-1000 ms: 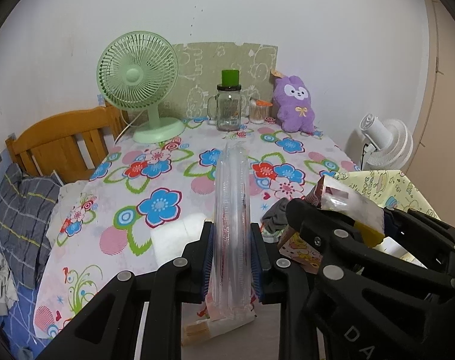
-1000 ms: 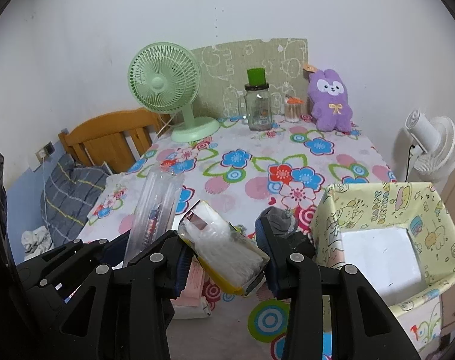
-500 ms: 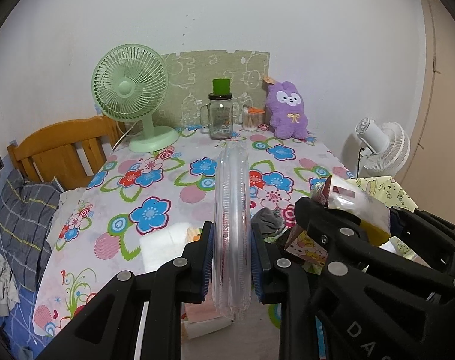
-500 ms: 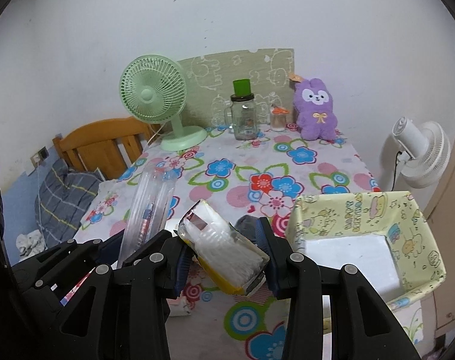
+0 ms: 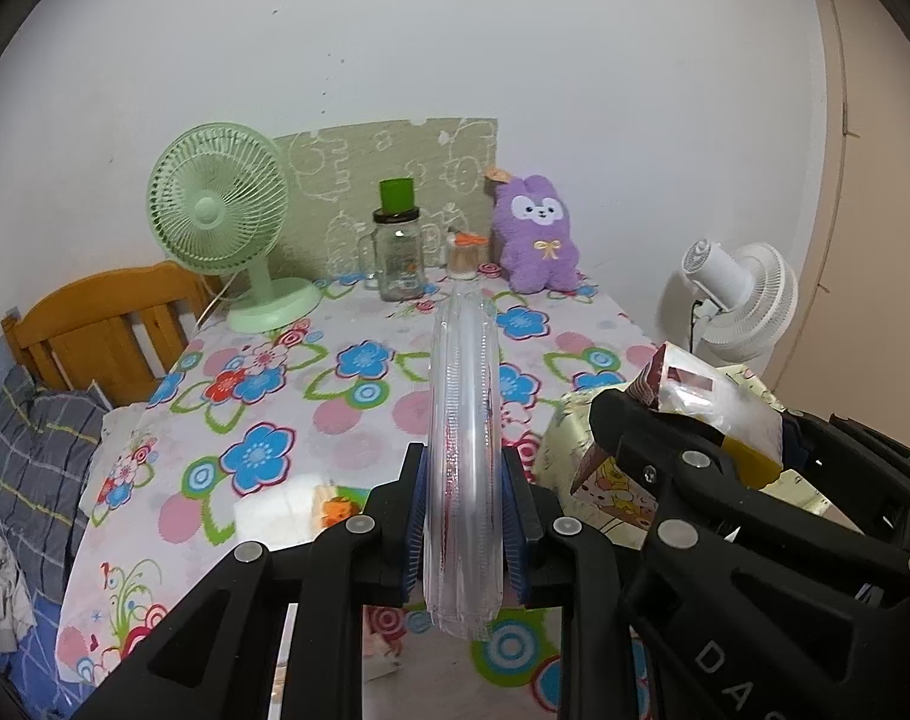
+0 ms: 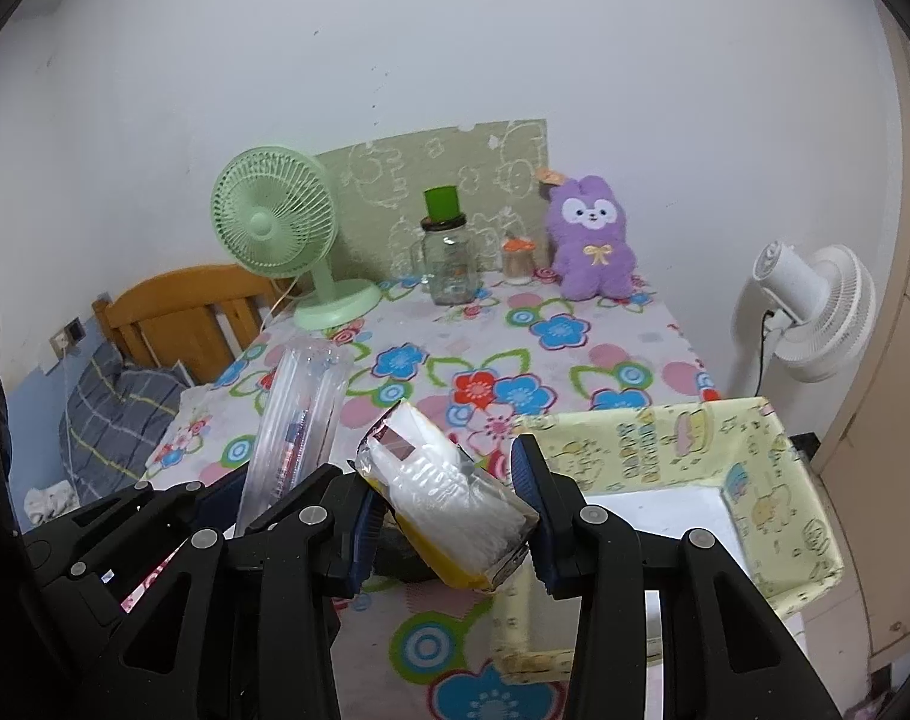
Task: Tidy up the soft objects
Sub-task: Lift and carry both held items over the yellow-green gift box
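Left claw (image 5: 463,525) clenched on clear plastic pouch (image 5: 465,438), held upright above floral desk (image 5: 359,384). Right claw (image 6: 452,519) clamps clear-and-yellow packet (image 6: 449,504), tilted, just beside yellow paper box (image 6: 682,450) at desk's near right.

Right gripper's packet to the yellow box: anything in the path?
Nothing visible. The right gripper holds the tissue packet right beside the yellow box, whose open top and white floor look bare. The left gripper's clear package sits on the far side.

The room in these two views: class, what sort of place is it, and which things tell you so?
Probably a bedroom: a wooden headboard with plaid bedding beside the floral-clothed table, and a purple plush rabbit against the wall.
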Action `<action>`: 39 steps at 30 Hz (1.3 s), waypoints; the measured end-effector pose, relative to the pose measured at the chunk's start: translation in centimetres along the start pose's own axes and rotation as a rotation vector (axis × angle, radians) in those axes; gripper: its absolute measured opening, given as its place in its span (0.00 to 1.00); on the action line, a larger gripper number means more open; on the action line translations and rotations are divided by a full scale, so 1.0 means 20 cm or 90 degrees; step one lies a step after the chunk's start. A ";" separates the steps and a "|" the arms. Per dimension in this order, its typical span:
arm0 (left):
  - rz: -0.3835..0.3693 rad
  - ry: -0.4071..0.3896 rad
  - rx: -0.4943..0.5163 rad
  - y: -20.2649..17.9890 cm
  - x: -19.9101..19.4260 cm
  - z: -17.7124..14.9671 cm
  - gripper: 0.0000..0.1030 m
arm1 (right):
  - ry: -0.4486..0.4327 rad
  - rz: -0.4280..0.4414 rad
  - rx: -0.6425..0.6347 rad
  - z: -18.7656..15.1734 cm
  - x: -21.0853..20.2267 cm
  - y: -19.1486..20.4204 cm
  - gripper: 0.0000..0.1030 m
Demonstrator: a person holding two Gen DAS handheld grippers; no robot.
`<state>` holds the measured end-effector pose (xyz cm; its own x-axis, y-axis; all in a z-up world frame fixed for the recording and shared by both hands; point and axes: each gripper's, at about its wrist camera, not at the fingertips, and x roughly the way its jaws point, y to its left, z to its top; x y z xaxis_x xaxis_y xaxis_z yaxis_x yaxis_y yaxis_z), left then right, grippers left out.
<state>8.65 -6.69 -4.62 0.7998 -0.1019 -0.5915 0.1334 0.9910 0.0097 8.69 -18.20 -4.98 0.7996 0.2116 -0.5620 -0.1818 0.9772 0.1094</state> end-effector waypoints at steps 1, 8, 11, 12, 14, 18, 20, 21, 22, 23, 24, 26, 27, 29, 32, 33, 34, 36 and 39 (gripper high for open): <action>-0.003 -0.001 0.001 -0.01 0.00 0.00 0.21 | -0.002 -0.003 0.001 0.00 -0.01 -0.01 0.43; -0.022 -0.007 0.012 -0.12 0.02 0.03 0.21 | -0.014 -0.021 0.008 0.01 -0.04 -0.12 0.43; -0.030 -0.008 0.017 -0.16 0.04 0.04 0.21 | -0.016 -0.029 0.012 0.01 -0.05 -0.17 0.43; -0.032 -0.008 0.018 -0.17 0.04 0.04 0.21 | -0.017 -0.032 0.014 0.01 -0.05 -0.18 0.43; -0.036 -0.010 0.021 -0.20 0.05 0.04 0.22 | -0.019 -0.037 0.017 0.01 -0.05 -0.21 0.43; -0.047 -0.008 0.026 -0.26 0.07 0.05 0.22 | -0.023 -0.052 0.022 0.01 -0.06 -0.28 0.43; -0.054 -0.005 0.030 -0.29 0.08 0.05 0.22 | -0.023 -0.060 0.026 0.01 -0.05 -0.31 0.43; -0.059 -0.003 0.032 -0.31 0.09 0.04 0.22 | -0.023 -0.063 0.029 0.01 -0.05 -0.32 0.43; -0.063 -0.002 0.035 -0.33 0.10 0.04 0.22 | -0.022 -0.066 0.032 0.00 -0.05 -0.34 0.43; -0.065 -0.002 0.037 -0.34 0.11 0.04 0.22 | -0.020 -0.068 0.037 0.00 -0.05 -0.36 0.43; -0.067 0.000 0.039 -0.36 0.11 0.04 0.22 | -0.017 -0.070 0.043 -0.01 -0.04 -0.38 0.43; -0.072 0.004 0.043 -0.38 0.13 0.04 0.22 | -0.012 -0.076 0.049 -0.01 -0.03 -0.41 0.43; -0.075 0.005 0.044 -0.40 0.14 0.04 0.22 | -0.012 -0.080 0.051 -0.01 -0.03 -0.42 0.43; -0.081 0.010 0.044 -0.41 0.16 0.04 0.22 | -0.011 -0.087 0.052 -0.02 -0.02 -0.44 0.43; -0.089 0.020 0.046 -0.44 0.20 0.03 0.22 | -0.006 -0.097 0.058 -0.02 -0.01 -0.48 0.43; -0.094 0.024 0.047 -0.46 0.22 0.03 0.22 | -0.003 -0.100 0.061 -0.03 0.00 -0.50 0.43; -0.098 0.029 0.048 -0.47 0.23 0.03 0.22 | 0.000 -0.102 0.063 -0.03 0.01 -0.51 0.43; -0.104 0.040 0.047 -0.48 0.26 0.02 0.22 | 0.007 -0.108 0.067 -0.04 0.03 -0.54 0.43; -0.110 0.058 0.049 -0.50 0.31 0.00 0.22 | 0.019 -0.115 0.072 -0.06 0.07 -0.57 0.43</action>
<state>12.24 -17.32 -8.39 0.7057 -0.2575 -0.6600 0.3108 0.9497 -0.0382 11.10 -29.03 -7.96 0.7958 0.0344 -0.6046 0.0291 0.9950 0.0950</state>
